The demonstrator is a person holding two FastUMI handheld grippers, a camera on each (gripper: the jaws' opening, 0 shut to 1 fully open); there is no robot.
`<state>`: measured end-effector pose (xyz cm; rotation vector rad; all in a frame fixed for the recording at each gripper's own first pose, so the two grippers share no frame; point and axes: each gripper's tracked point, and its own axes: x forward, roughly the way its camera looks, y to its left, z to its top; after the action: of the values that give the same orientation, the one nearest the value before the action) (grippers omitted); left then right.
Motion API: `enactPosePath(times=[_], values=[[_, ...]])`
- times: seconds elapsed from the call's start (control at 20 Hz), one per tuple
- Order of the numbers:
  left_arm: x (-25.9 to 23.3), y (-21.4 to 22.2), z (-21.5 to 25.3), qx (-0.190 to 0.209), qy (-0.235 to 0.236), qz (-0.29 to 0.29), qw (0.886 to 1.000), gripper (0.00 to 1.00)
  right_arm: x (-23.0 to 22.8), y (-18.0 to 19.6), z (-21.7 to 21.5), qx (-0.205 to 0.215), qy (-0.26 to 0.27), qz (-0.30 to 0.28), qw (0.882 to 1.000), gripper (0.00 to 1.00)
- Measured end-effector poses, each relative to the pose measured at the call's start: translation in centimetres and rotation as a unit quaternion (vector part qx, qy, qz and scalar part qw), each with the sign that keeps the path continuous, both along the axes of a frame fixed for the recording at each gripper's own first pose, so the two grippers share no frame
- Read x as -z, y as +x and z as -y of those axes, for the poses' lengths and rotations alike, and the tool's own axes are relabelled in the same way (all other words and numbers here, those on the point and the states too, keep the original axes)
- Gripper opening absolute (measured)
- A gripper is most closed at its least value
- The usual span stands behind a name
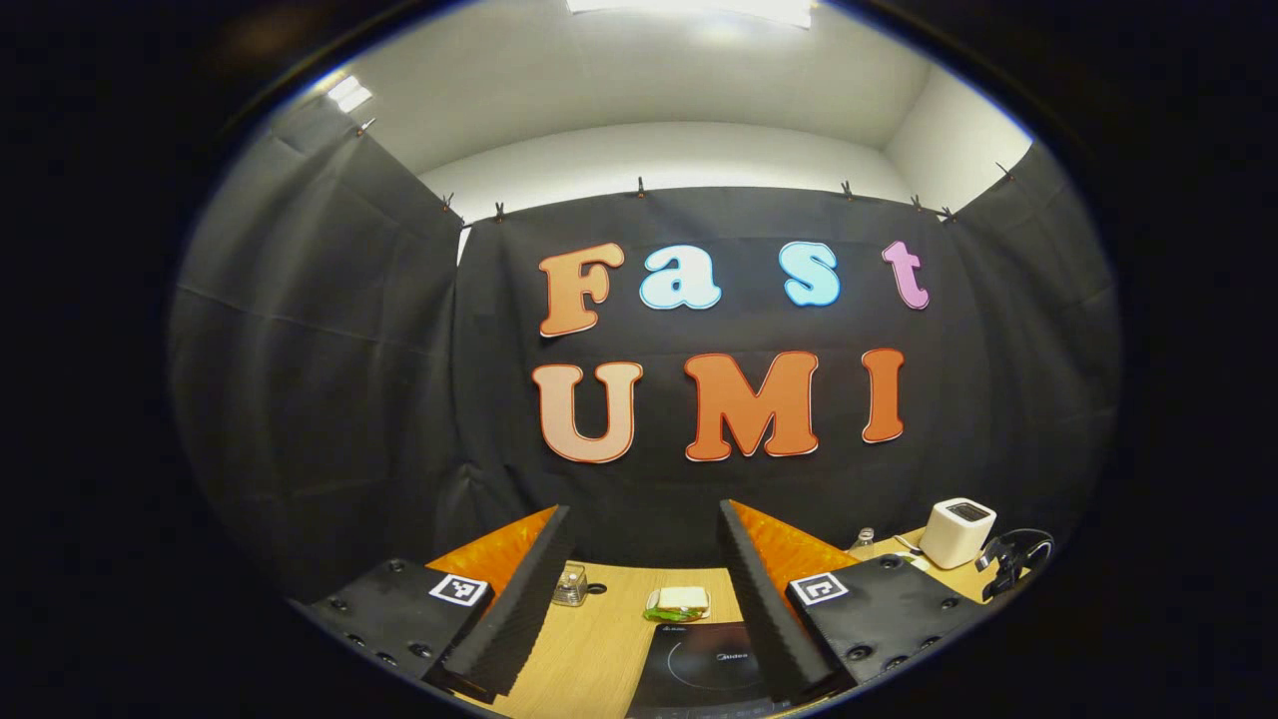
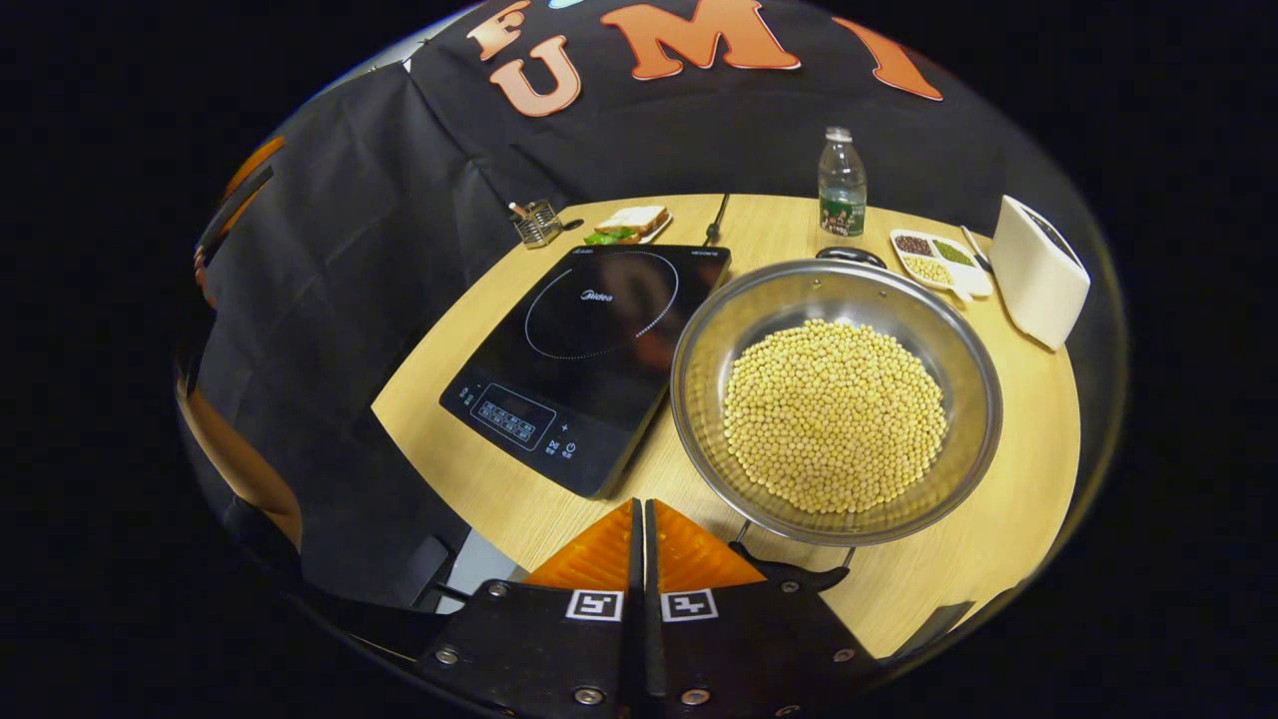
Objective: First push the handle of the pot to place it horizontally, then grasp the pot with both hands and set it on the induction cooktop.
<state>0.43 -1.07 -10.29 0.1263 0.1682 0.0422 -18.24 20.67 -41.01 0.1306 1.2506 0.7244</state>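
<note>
Now the right gripper (image 2: 643,519), fingers pressed together, is hovering at six o'clock of the round steel pot of yellow beans (image 2: 837,399); the left gripper (image 1: 647,589), fingers spread, is pointing level over the black induction cooktop (image 1: 704,669).

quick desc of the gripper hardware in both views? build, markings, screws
Both alike: left gripper and right gripper each have two wedge-shaped fingers on flat black plates with round screw heads. Each plate bears a small square black-and-white marker. The left gripper's inner finger faces are ribbed. No cables visible.

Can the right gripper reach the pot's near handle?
Probably yes: the right gripper, fingers shut, hovers just beside the black near handle of the round steel pot of yellow beans, with nothing lying between them on the wooden table.
</note>
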Motion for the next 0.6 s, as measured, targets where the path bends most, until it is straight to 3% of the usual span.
enactPosePath(times=[0.6], values=[[1.4, 0.2, -0.8, -0.013, 0.003, -0.011, 1.0, 0.94, 3.7, -0.6, 1.2, 0.024, -0.02, -0.063, 0.997, 0.0]])
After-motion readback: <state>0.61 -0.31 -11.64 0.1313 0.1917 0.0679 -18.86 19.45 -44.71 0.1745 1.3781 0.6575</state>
